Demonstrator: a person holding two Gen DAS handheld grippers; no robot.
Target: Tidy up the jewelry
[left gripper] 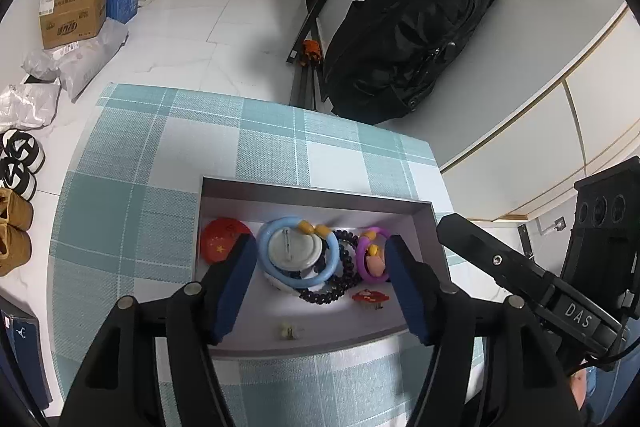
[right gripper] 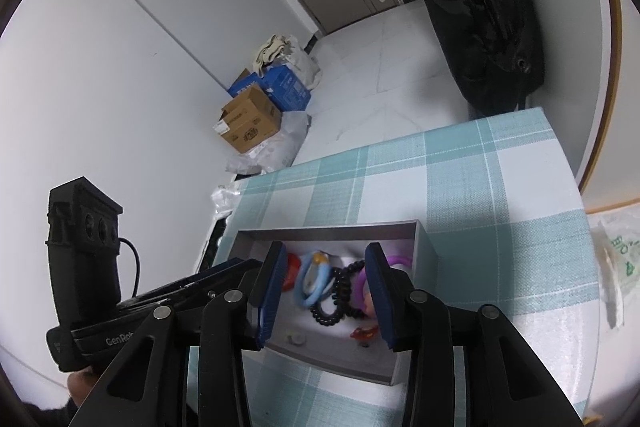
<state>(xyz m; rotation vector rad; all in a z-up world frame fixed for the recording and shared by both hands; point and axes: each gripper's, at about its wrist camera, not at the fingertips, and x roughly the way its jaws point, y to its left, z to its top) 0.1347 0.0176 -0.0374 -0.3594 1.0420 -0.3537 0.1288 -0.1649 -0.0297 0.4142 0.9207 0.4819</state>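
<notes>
A grey open box (left gripper: 312,197) sits on the checked tablecloth. In it lie a red flag badge (left gripper: 218,241), a light blue ring (left gripper: 298,279) around a white round badge (left gripper: 294,249), a dark bead bracelet (left gripper: 340,287), a purple ring (left gripper: 370,255), a small red clip (left gripper: 370,297) and a pale small piece (left gripper: 291,331). My left gripper (left gripper: 320,255) is open and empty above the box. My right gripper (right gripper: 324,263) is open and empty over the same box (right gripper: 332,231), with the blue ring (right gripper: 316,279) and bead bracelet (right gripper: 336,301) between its fingers.
The table (left gripper: 168,155) has edges at the far side and left. A black bag (left gripper: 404,35) hangs beyond it. Cardboard boxes (left gripper: 76,9), plastic bags and shoes (left gripper: 18,163) lie on the floor to the left. A plastic bag (right gripper: 618,267) lies at the table's right.
</notes>
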